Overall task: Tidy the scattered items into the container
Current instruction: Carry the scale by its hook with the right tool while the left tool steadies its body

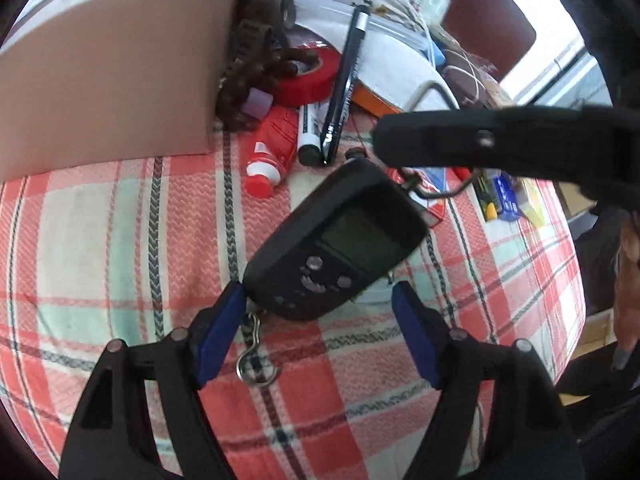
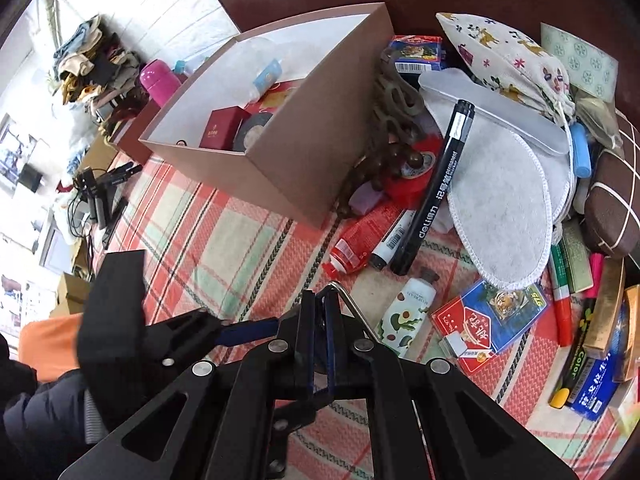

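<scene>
a: left wrist view first. what's there?
b: the left gripper [image 1: 318, 300] stands wide, its blue pads [image 1: 218, 336] apart. a black hand scale [image 1: 340, 244] hangs between the tips, tilted, and i can't tell whether the left pad touches its edge. a metal hook [image 1: 254, 360] dangles below it over the plaid cloth [image 1: 120, 240].
a: and what holds the scale?
b: the right gripper [image 1: 384, 138] reaches in from the right, above the scale's wire handle [image 1: 436, 192].
a: the container?
b: the cardboard box [image 1: 112, 80] is at upper left, its side wall facing us. a red tube [image 1: 272, 148], a black marker [image 1: 344, 80] and red tape [image 1: 308, 76] lie just beside it.
a: now the right wrist view.
b: the right gripper [image 2: 320, 320] is pinched on the wire handle [image 2: 348, 304]. the box [image 2: 280, 120] sits beyond on the cloth, a red case [image 2: 222, 132] inside. a lotion bottle [image 2: 408, 312] and card packs [image 2: 488, 320] lie to the right.
</scene>
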Demonstrator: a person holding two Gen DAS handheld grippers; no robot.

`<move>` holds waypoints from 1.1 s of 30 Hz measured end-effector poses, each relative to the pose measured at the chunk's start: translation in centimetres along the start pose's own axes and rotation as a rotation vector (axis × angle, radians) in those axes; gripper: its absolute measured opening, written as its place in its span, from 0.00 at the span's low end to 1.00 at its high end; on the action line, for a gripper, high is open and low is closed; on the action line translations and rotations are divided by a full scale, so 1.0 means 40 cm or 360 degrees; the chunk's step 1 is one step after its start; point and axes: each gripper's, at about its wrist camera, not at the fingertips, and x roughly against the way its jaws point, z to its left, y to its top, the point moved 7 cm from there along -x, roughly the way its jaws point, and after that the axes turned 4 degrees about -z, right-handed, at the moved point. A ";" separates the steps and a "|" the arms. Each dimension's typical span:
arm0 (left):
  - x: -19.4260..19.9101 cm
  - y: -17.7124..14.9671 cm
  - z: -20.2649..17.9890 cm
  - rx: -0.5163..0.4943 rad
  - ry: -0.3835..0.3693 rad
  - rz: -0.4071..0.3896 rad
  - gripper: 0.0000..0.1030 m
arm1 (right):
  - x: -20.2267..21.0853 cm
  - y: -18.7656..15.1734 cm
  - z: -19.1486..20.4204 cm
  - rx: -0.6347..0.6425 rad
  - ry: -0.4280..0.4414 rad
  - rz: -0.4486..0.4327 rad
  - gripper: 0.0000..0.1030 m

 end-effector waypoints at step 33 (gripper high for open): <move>0.314 0.475 0.228 0.0032 0.0220 -0.0514 0.57 | 0.114 0.552 0.258 0.0386 0.0065 -0.0342 0.05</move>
